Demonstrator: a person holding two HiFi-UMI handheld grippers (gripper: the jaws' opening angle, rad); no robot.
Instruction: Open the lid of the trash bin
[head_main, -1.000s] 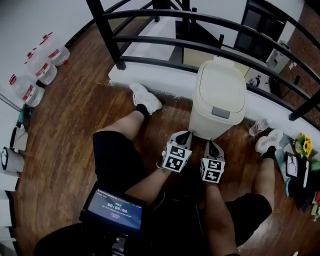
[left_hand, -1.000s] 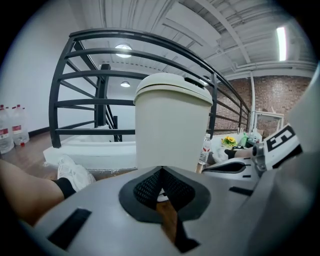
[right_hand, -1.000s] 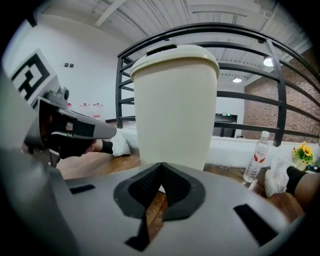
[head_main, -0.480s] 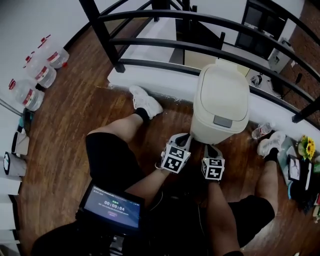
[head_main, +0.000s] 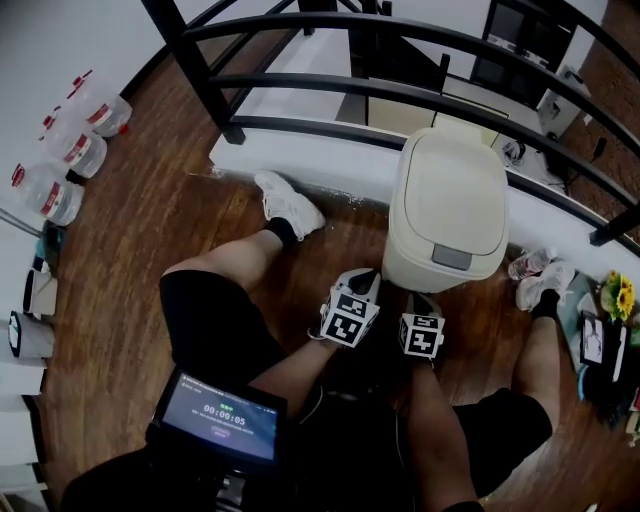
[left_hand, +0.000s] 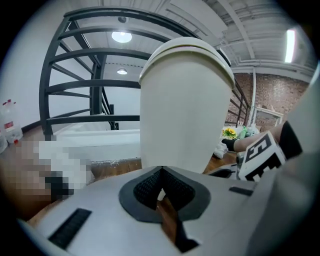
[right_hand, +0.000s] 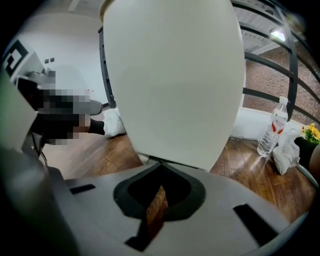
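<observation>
Head view, left to right: red-capped water jugs (head_main: 60, 150) by the wall, labels too small to read; tablet (head_main: 222, 418) reading 00:00:05, up from 00:00:04 half a second back. Next, left gripper (head_main: 366, 274) and right gripper (head_main: 421, 297), marker cubes uppermost, each with jaws pressed together on nothing, tips near the foot of the trash bin (head_main: 445, 215), placed much as before. Bin upright on the wood floor (head_main: 150, 230) against the white ledge (head_main: 330, 160) under the black railing (head_main: 330, 90), long axis vertical, lid (head_main: 452, 170) down, grey latch (head_main: 451, 257) facing the person.
</observation>
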